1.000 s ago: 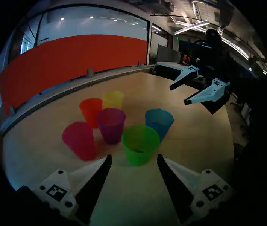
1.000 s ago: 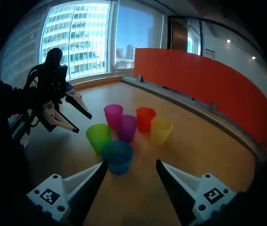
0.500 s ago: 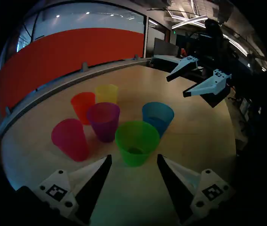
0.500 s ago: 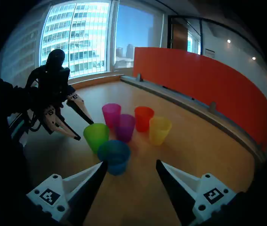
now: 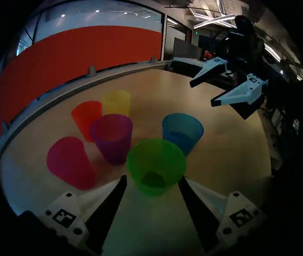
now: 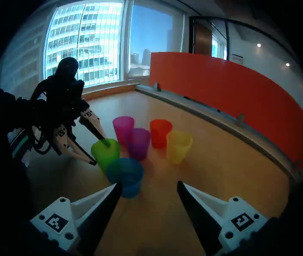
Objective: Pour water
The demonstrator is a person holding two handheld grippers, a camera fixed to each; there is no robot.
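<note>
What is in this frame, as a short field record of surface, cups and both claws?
Surface: wooden table
Cups: six, upright, clustered: green cup, blue cup, purple cup, pink cup, orange cup, yellow cup
Left claw: open, green cup between its fingertips, not clamped
Right claw: open, empty, blue cup nearest ahead

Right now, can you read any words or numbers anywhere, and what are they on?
Nothing here can be read as words or numbers.
White notice on the far wall: too small to read.
Square markers on the left tool and right tool: black-and-white patterns, not letters.
Green cup and blue cup: no print visible.
</note>
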